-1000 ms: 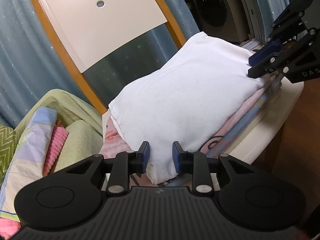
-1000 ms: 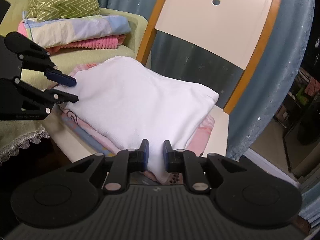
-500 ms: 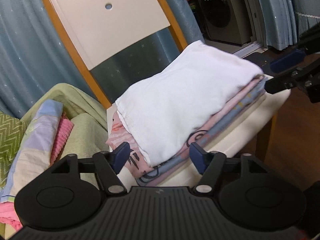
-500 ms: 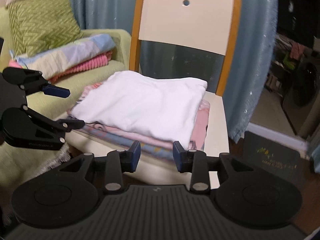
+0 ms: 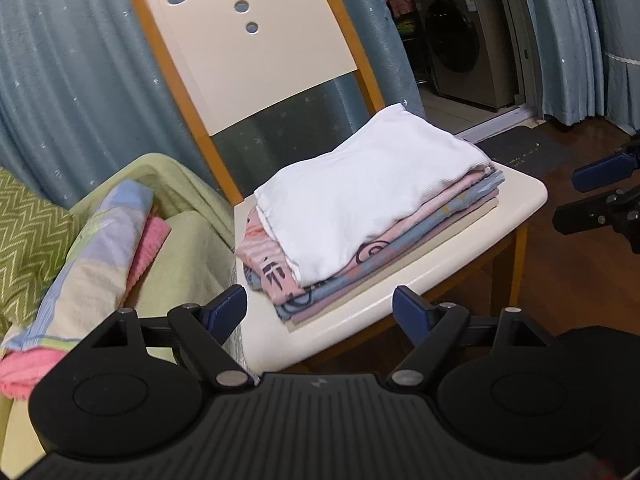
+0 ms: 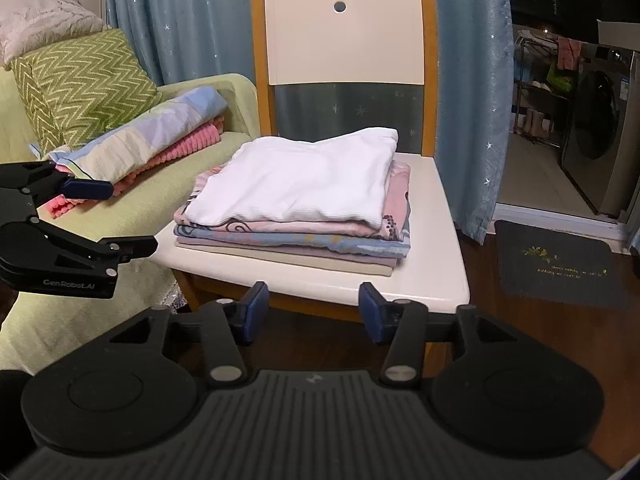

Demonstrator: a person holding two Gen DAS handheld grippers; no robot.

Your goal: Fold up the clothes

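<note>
A folded white garment lies on top of a stack of folded pink and blue clothes on a cream chair seat. My left gripper is open and empty, off the seat's near corner; it also shows at the left of the right wrist view. My right gripper is open and empty in front of the seat edge; it also shows at the right edge of the left wrist view.
The chair back stands behind the stack, against blue curtains. A green-covered sofa beside the chair holds a folded pastel blanket, a pink towel and a zigzag cushion. A washing machine and a doormat are on the right.
Both grippers let go of the white garment, opened wide and pulled back from the stack. The garment stays folded on top of the pile.
</note>
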